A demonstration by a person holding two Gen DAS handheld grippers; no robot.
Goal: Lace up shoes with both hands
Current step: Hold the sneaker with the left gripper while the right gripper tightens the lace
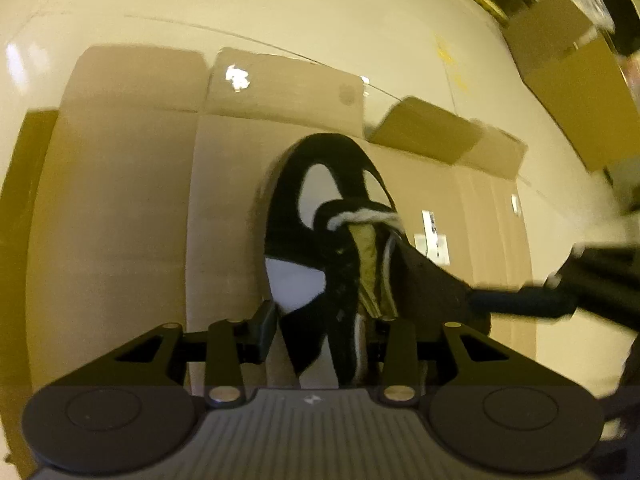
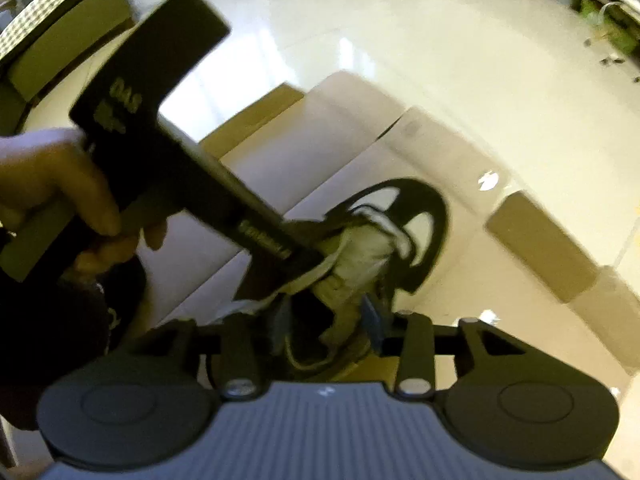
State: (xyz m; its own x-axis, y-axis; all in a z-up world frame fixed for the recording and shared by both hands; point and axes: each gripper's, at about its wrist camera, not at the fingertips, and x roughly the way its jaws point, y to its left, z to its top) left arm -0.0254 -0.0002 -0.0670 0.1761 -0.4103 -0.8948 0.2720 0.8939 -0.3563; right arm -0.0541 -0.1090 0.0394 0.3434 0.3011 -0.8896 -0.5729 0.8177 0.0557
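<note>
One shoe (image 1: 320, 184), black with white panels. Lies on a flattened sheet of cardboard (image 1: 120, 200), toe pointing away from both cameras. One pale lace (image 1: 360, 218), crossing the front of the tongue only; the eyelet rows nearer the ankle show bare.

Two hand-held grippers, both over the ankle end of the shoe. Left gripper (image 1: 326, 324): straddles the near side wall of the shoe, one finger visible just beside it, the other hidden behind the tongue; cannot tell whether clamped on the wall or merely around it. In the right wrist view, reaches down at a slant to the tongue, held by one visible hand (image 2: 60, 184). Right gripper (image 2: 326, 328): released, fingers standing apart above the shoe's mouth, blurred, nothing pinched between them.

Wide bare cardboard to the left of the shoe in the left wrist view; on the right, less room, taken up by the right gripper. Beyond the raised cardboard flaps, open glossy pale floor (image 1: 280, 8). Brown boxes (image 1: 560, 80) well apart, at the far right edge.
</note>
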